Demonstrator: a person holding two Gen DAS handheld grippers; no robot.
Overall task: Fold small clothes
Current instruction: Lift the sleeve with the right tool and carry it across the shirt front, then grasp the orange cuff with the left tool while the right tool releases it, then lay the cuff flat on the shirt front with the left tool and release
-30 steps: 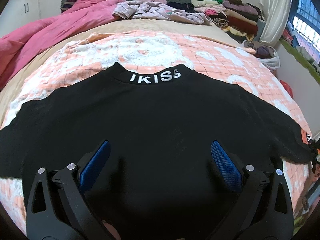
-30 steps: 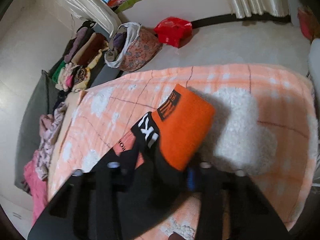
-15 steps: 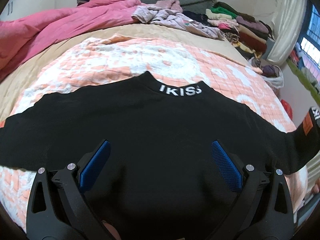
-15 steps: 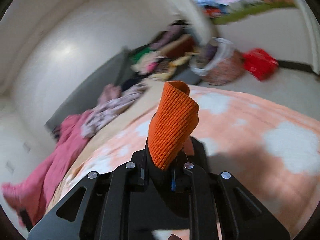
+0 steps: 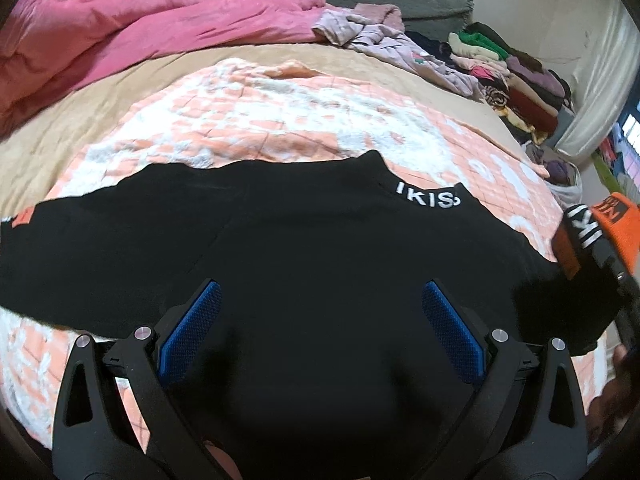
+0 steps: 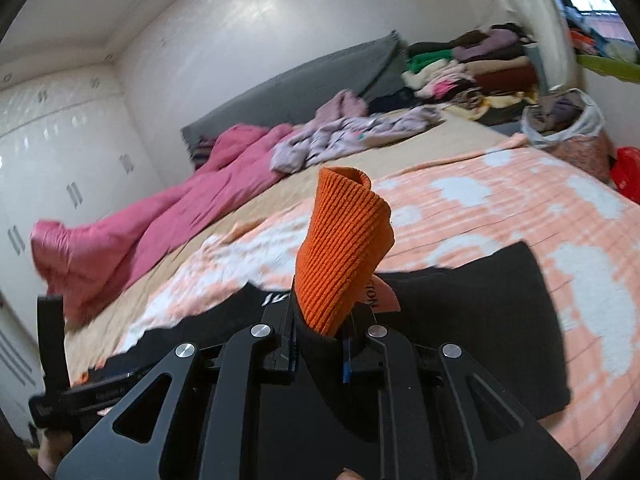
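A black sweatshirt (image 5: 320, 248) with white "IKISS" on its collar lies spread on an orange-and-white blanket (image 5: 280, 120). My left gripper (image 5: 320, 328) is open and empty, hovering over the shirt's lower body. My right gripper (image 6: 320, 344) is shut on the shirt's right sleeve at its orange ribbed cuff (image 6: 340, 248), which stands up between the fingers. That raised cuff (image 5: 616, 224) shows at the right edge of the left wrist view, lifted over the shirt. The left sleeve (image 5: 60, 240) lies flat, stretched out to the left.
A pink quilt (image 5: 140, 32) and loose lilac clothes (image 5: 384, 36) lie at the bed's far side. A stack of folded clothes (image 5: 520, 80) sits at the far right. A bag of clothes (image 6: 568, 128) and a red bag (image 6: 628, 172) are on the floor.
My right gripper has lifted the sleeve cuff off the blanket and swung it inward over the shirt. My left gripper has shifted left over the shirt body, still open.
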